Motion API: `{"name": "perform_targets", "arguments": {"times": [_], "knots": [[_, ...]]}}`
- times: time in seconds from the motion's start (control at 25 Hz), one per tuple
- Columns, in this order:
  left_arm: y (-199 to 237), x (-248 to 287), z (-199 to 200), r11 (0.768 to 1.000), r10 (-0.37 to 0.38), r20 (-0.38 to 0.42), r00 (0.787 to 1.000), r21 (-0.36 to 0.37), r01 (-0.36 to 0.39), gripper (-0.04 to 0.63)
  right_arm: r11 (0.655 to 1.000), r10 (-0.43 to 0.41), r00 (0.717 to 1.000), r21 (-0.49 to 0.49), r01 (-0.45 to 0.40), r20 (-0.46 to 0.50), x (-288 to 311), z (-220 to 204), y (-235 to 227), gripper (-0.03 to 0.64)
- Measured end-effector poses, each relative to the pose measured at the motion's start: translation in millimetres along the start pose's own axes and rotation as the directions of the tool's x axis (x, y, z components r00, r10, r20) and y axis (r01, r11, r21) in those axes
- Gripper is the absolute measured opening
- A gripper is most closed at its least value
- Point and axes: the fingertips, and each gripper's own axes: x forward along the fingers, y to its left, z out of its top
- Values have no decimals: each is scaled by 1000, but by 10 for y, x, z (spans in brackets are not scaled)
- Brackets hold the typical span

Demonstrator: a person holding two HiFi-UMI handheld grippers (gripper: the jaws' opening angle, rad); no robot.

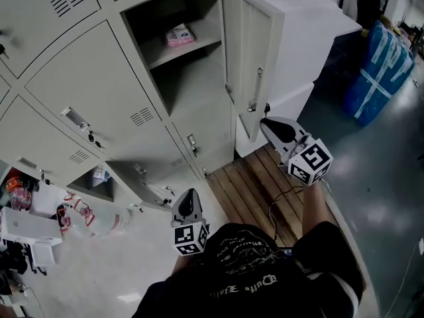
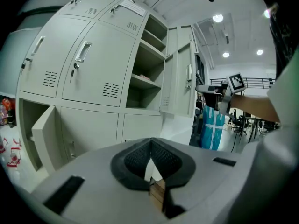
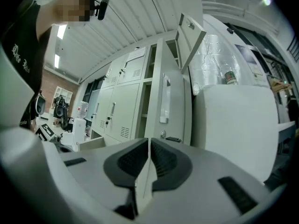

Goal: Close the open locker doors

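Right gripper (image 1: 266, 122): jaws together, empty; tip near tall door's outer face.
Left gripper (image 1: 187, 193): jaws together, empty; near low door.
Tall door (image 1: 246, 58): swung wide open.
Low door (image 1: 144, 185): ajar, bottom row.
Shelf: pink pack (image 1: 179, 35).
Behind tall door: white cabinet (image 1: 311, 32), close.
Floor: pallet (image 1: 255, 184), cable (image 1: 273, 211); blue bundle (image 1: 381, 65) well apart.

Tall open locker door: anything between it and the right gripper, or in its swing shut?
Nothing visible does. The right gripper is just beside the open door; the pink packet lies inside on the shelf.
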Motion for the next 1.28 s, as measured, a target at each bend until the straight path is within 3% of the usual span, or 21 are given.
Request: {"name": "perform_targets", "arguments": {"times": [0.24,0.52,0.8,1.28], "knots": [[67,-54,-11,1000,27,3,1000,-4,-27,8,996,93,995,2,-93,32,229,49,311,15],[176,-72,5,998,60,13,998,-14,-60,8,992,118,988,25,-121,100,540,83,585,15],[264,-76,5,996,84,7,996,-11,-84,8,969,222,966,81,-235,135,836,110,752,15],[532,-67,5,990,141,-2,990,-27,-141,8,966,246,964,55,-252,99,1369,56,929,17]]}}
